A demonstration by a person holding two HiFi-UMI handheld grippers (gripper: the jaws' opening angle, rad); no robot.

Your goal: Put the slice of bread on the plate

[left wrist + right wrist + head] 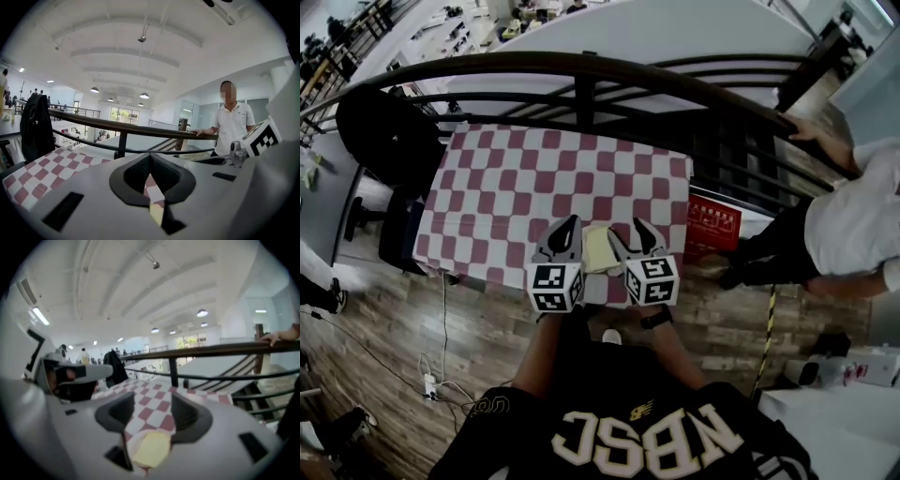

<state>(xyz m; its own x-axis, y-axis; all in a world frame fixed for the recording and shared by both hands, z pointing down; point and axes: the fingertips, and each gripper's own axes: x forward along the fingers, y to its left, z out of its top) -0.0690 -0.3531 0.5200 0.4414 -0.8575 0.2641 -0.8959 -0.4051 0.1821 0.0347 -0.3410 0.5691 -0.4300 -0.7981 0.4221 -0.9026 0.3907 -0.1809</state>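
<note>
A pale yellow slice of bread point(598, 248) lies on a white plate point(585, 266) at the near edge of the red-and-white checked table point(544, 178). Both grippers hang above that edge, one on each side of the bread. My left gripper point(572, 223) stands left of it with its fingertips meeting and nothing held. In the left gripper view point(150, 157) a strip of the bread point(157, 213) shows below the jaws. My right gripper point(628, 231) is open and empty, right of the bread. The right gripper view point(152, 399) looks down on the bread point(151, 450) and the plate's rim point(132, 442).
A dark curved railing point(609, 75) runs behind the table. A black jacket point(389, 131) hangs on a chair at the left. A red box point(712, 225) sits at the table's right end. A person in a white shirt point(853, 225) leans on the rail there.
</note>
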